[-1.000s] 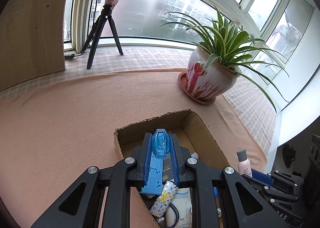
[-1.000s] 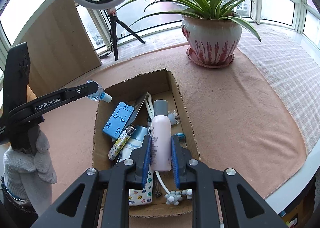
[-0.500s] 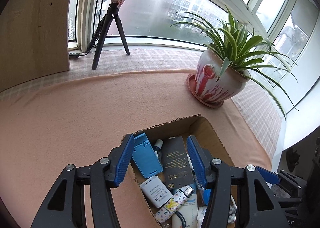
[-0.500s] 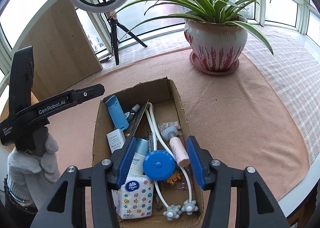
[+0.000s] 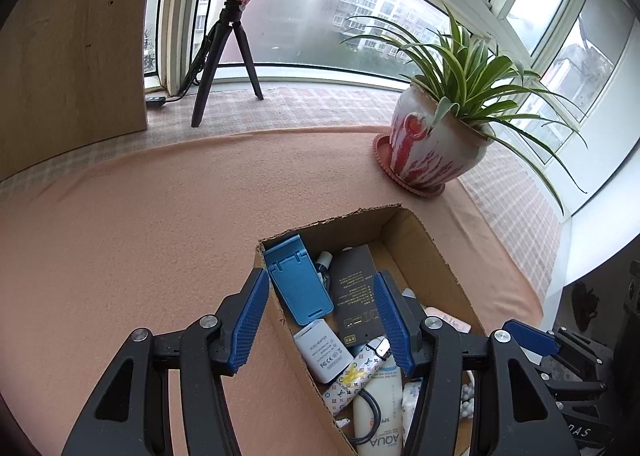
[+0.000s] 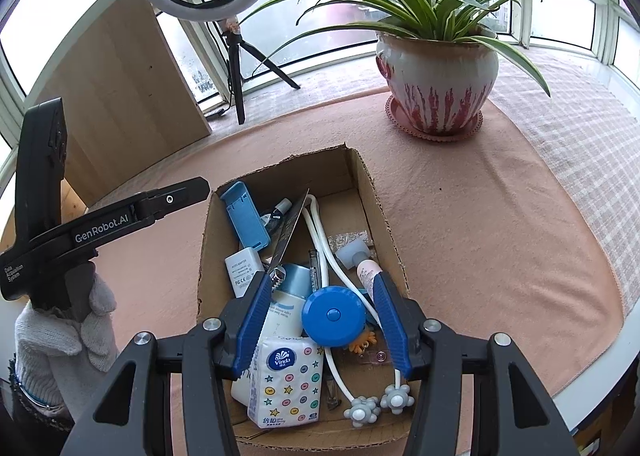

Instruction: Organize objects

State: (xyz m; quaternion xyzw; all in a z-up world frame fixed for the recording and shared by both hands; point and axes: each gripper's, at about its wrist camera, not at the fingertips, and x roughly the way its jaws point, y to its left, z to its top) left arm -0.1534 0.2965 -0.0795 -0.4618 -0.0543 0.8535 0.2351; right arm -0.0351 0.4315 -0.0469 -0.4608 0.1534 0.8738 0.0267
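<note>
Both claws released, empty: left claw [image 5: 320,322] straddling cardboard box [image 6: 376,192] wall, right claw [image 6: 320,322] above clutter. Open tabletop [image 6: 480,224] around; potted plant [image 6: 438,88] beyond.

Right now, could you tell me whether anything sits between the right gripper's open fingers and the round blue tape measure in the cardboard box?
Nothing visible does. The round blue tape measure lies on top of the pile, uncovered, with the right gripper open above it.
</note>
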